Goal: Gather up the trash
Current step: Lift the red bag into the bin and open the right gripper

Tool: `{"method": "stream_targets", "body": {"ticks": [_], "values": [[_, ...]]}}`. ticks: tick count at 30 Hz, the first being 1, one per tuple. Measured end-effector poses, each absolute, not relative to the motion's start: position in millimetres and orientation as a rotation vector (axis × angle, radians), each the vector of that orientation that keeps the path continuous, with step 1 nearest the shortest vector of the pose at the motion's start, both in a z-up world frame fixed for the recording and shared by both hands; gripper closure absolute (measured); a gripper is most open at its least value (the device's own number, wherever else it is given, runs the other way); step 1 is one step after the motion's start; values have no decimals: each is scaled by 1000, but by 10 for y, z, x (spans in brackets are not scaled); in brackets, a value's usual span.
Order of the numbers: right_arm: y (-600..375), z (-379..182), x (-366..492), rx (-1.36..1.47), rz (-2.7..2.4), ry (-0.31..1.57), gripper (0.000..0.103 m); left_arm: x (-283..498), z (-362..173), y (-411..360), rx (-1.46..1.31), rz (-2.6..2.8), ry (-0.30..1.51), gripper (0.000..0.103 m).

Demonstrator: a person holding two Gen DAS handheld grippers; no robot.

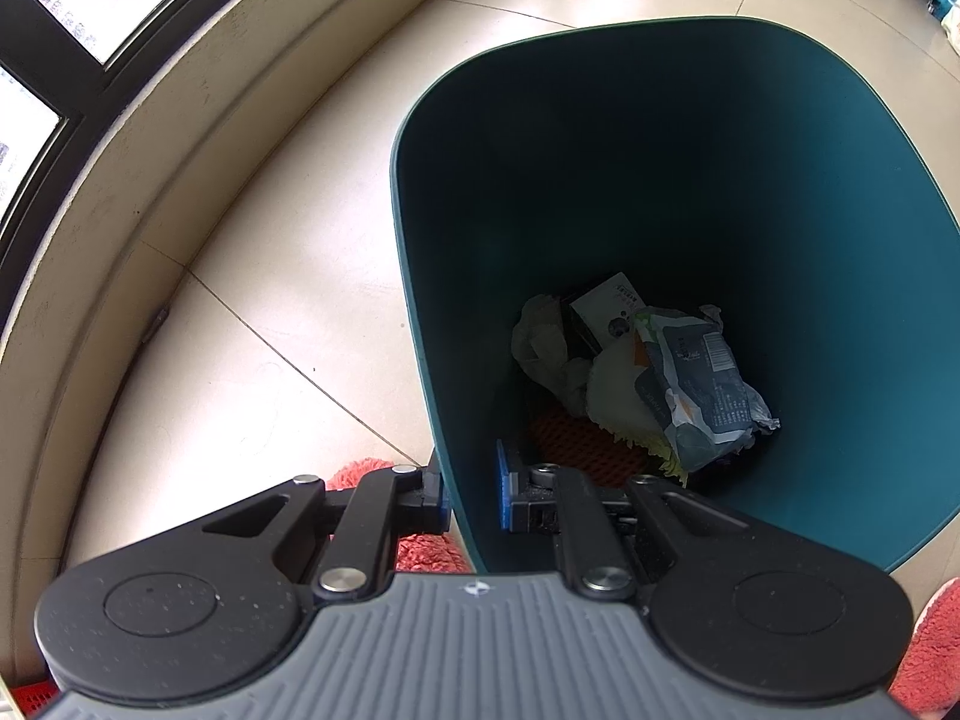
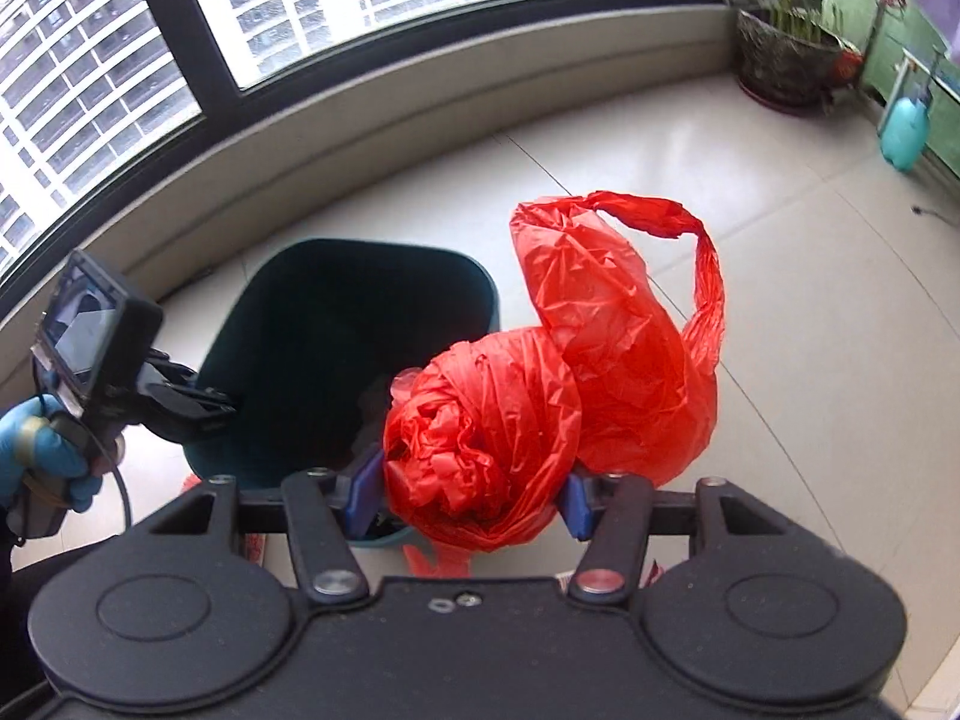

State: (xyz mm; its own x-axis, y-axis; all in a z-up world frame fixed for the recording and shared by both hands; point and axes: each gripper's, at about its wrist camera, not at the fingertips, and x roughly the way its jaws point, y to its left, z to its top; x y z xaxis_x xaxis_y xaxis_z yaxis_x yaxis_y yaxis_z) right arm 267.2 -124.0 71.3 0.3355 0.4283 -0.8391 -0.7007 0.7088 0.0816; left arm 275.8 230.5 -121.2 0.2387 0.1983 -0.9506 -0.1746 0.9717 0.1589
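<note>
A dark teal trash bin point(image 1: 690, 138) stands on the tiled floor, with a snack wrapper point(image 1: 702, 384), a small box and crumpled paper at its bottom. My left gripper point(image 1: 474, 495) is shut on the bin's near wall, one blue pad outside and one inside. In the right wrist view the bin point(image 2: 282, 324) sits below and to the left. My right gripper point(image 2: 471, 489) is shut on a bunched red plastic bag point(image 2: 540, 372), held above the bin's right side. The bag's loose handle loops up to the right. The left gripper point(image 2: 207, 411) grips the bin's left rim, held by a blue-gloved hand point(image 2: 45, 450).
A curved low sill under dark-framed windows point(image 2: 336, 18) runs behind the bin. A potted plant point(image 2: 786, 54) and a teal spray bottle point(image 2: 906, 132) stand at the far right. Red fuzzy fabric point(image 1: 930, 648) lies on the floor near the bin's base.
</note>
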Motion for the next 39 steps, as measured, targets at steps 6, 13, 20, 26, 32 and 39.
{"method": "stream_targets", "body": {"ticks": [6, 13, 20, 26, 32, 39], "values": [[-586, 503, 2748, -394, 848, 1005, 46, 2754, -1209, 2334, 9, 249, 1307, 90], [-177, -19, 2852, -545, 900, 1025, 46, 2738, -1184, 2387, -13, 236, 1303, 90], [70, -476, 2837, -700, 962, 1076, 46, 2728, -1154, 2427, -17, 229, 1298, 90], [234, -704, 2831, -794, 958, 1103, 46, 2717, -1138, 2430, -13, 224, 1293, 90], [153, -658, 2871, -796, 960, 1123, 41, 2701, -1146, 2436, -17, 218, 1291, 90], [30, -445, 2936, -763, 946, 1102, 28, 2696, -1154, 2439, -16, 218, 1290, 90]]}}
